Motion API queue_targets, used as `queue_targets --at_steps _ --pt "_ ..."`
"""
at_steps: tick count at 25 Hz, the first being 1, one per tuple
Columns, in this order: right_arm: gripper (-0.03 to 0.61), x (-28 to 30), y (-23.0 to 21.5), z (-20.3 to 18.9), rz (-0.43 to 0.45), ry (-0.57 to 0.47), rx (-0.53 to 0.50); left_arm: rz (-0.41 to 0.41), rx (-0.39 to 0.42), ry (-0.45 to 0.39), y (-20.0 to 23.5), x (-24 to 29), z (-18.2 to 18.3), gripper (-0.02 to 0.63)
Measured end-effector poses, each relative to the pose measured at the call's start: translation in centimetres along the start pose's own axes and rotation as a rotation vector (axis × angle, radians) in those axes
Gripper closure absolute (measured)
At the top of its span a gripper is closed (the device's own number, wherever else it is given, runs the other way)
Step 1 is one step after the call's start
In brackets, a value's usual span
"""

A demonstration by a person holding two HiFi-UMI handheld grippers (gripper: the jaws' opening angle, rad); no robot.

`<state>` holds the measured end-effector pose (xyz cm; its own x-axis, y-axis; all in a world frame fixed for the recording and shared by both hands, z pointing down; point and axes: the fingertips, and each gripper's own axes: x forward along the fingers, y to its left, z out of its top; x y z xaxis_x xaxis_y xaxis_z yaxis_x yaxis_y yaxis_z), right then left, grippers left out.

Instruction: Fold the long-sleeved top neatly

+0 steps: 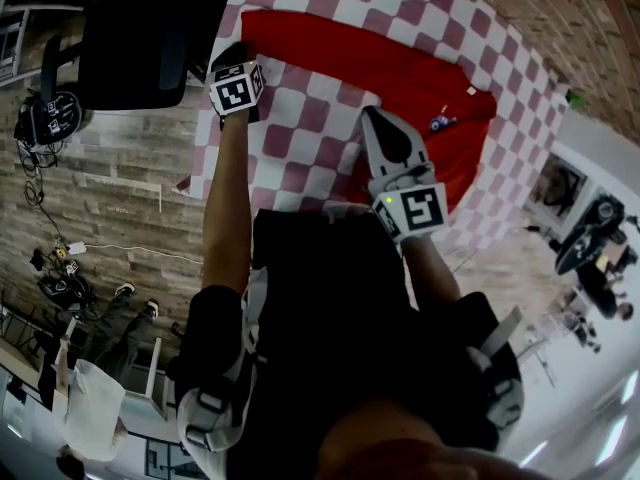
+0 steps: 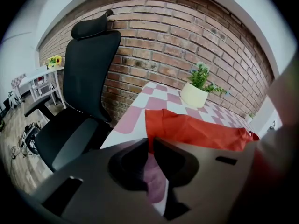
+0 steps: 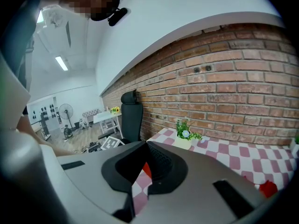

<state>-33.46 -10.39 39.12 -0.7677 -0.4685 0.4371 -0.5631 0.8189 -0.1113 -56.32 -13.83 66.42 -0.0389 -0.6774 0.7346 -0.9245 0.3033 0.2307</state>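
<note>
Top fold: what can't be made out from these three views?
- Left gripper view: whether the left tool pinches the corner of the red top; its own jaws cover the contact.
- Head view: that tool's tips, under its marker cube.
- Head view: part of the top's near edge, behind the right tool and the person's torso.
- Head view: the chest motif, too small.
- Right gripper view: most of the top, behind the tool body.

We reckon it's an office-type studio: brick wall (image 2: 187, 41), black office chair (image 2: 88, 69) at 9 o'clock from the worktop (image 2: 156, 102), strip lights (image 3: 61, 63) overhead.
</note>
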Motion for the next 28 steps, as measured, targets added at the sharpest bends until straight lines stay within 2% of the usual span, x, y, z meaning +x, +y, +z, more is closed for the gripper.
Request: queue_targets --at_steps 6,13,21,28 --pt "0.571 -1.3 -1.6 -0.8 -0.037 0.007 -0.007 0.006 0.013 -0.020 0.1 -0.6 0.1 0.583" --pt "0.571 -3.4 -3.2 -0.9 -0.116 -0.005 0.051 -0.004 0.129 -0.139 -1.9 -4.4 4.0 0.586" --pt "0.571 -7.0 -5.8 -1.9 -0.257 -0.011 0.081 -0.144 0.255 -0.309 -8.7 -10.0 9.9 0.588" --pt "0.571 -12.5 -8.5 -3.7 -0.390 -0.041 0.125 -0.313 0.360 -0.412 -17.3 -15.5 12.0 0.588"
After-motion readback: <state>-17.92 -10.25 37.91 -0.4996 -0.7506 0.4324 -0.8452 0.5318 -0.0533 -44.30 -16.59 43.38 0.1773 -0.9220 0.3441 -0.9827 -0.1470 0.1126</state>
